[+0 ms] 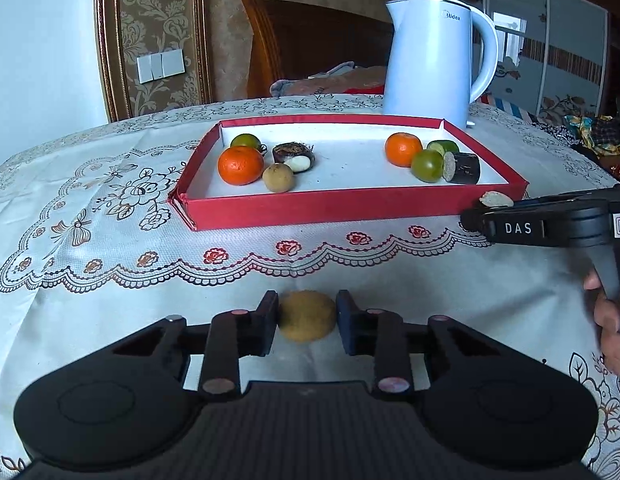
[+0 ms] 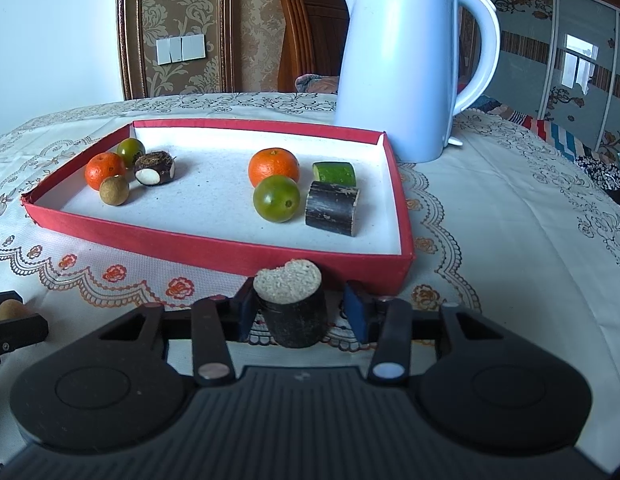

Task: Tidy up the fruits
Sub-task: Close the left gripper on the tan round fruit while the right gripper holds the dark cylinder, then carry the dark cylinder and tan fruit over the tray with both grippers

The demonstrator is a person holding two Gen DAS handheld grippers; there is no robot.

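Left gripper (image 1: 307,316): jaws closed on brown longan (image 1: 307,315), both pads touching it.

Right gripper (image 2: 303,306): narrow; dark sugarcane stub (image 2: 296,312) upright between jaws, against left pad, gap visible at right pad; grip uncertain.

Beyond jaws, red tray (image 2: 214,246) holds: 2 oranges, 2 green citrus, 1 longan, 1 green piece, 1 dark cane piece, 1 dark white-fleshed piece, identity unclear.

1 white kettle (image 2: 397,64) behind tray.

Person's hand (image 1: 609,328) cut off at frame edge.

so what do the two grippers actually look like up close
Both are matte black plastic: a ribbed centre deck, a round disc housing each side, scissor-like link bars with silvery-pink rivets. The left gripper and right gripper have dark blue-padded fingers. The right one's side reads "DAS" in white.
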